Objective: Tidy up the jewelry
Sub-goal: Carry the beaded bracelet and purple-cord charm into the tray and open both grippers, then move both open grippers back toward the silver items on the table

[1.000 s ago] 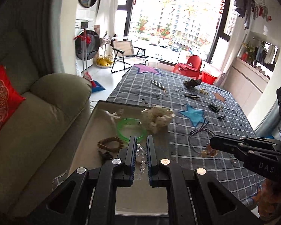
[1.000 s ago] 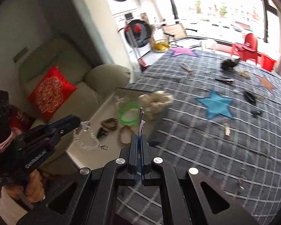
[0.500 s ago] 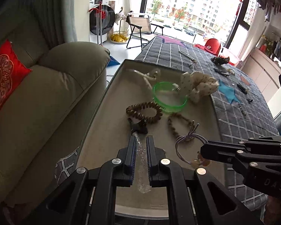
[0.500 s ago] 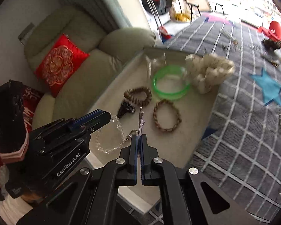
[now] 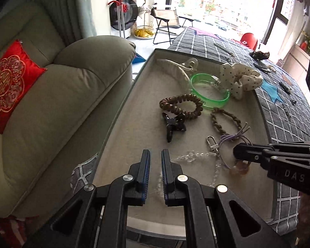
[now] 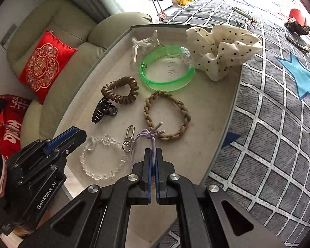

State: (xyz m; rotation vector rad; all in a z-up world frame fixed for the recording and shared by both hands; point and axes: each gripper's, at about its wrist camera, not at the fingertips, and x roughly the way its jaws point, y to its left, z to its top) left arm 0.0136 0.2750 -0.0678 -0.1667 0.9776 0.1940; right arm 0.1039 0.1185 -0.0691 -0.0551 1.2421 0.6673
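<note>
The right gripper (image 6: 153, 155) has its jaws closed on a thin purple hair tie (image 6: 147, 136), whose loop trails down to the tray (image 6: 217, 107) at the lower middle of the right wrist view. The left gripper (image 5: 155, 160) holds nothing; its jaws stand a little apart above the near end of the tray, at the lower middle of the left wrist view. A clear bead bracelet (image 6: 102, 159) with a metal clasp (image 6: 128, 137) lies flat on the tray just beside the left gripper's tip and just left of the hair tie. Just above the hair tie lies a braided tan bracelet (image 6: 167, 115). Left of it sit a black claw clip (image 6: 103, 110) and, touching it, a brown coil hair tie (image 6: 121, 90). Higher in the frame lie a green bangle (image 6: 167, 69), a clear hair clip (image 6: 142, 43) and a white dotted scrunchie (image 6: 223, 50) at the tray's far edge. The tray rests on a grey checked cloth (image 6: 268, 124) with blue stars. A beige sofa (image 5: 51, 95) with a red cushion (image 5: 8, 82) fills the left.
</note>
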